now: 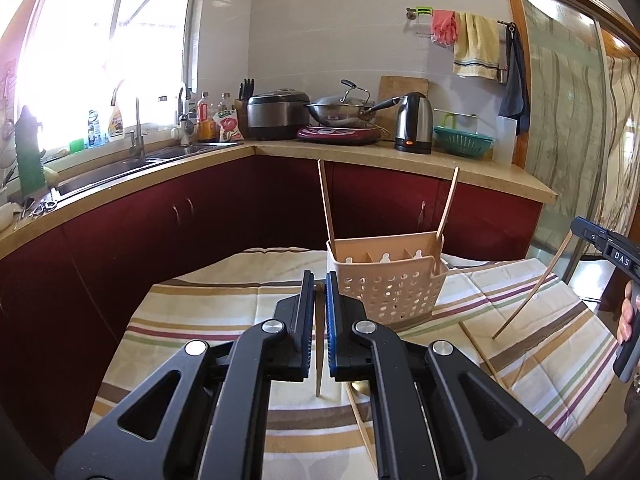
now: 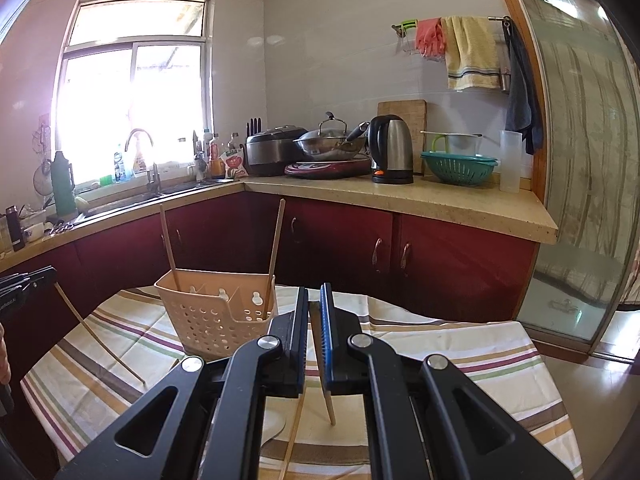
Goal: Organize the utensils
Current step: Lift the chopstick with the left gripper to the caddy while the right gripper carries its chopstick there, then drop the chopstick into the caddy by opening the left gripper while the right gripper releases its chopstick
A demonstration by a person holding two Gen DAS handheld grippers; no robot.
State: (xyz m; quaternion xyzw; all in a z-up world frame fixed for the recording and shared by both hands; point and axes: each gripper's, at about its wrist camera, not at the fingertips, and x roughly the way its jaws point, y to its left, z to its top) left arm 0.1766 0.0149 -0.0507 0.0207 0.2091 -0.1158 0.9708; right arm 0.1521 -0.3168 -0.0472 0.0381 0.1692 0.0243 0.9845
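Observation:
A beige perforated utensil basket (image 1: 388, 284) (image 2: 216, 320) stands on the striped tablecloth (image 1: 208, 312) with two wooden chopsticks (image 1: 326, 200) (image 2: 277, 240) leaning upright in it. My left gripper (image 1: 320, 284) is shut on a chopstick (image 1: 319, 360) that hangs point-down above the cloth, just left of the basket. My right gripper (image 2: 314, 300) is shut on another chopstick (image 2: 326, 384), also hanging point-down, to the right of the basket. Each gripper shows at the edge of the other's view, its chopstick (image 1: 524, 300) (image 2: 100, 340) slanting down.
Loose chopsticks (image 1: 480, 356) (image 2: 294, 432) lie on the cloth near me, beside a pale spoon-like piece (image 2: 276, 420). Behind the table runs a red-fronted kitchen counter (image 1: 400, 160) with a kettle (image 2: 390, 148), wok, rice cooker, green colander (image 2: 458, 166) and sink (image 1: 132, 164).

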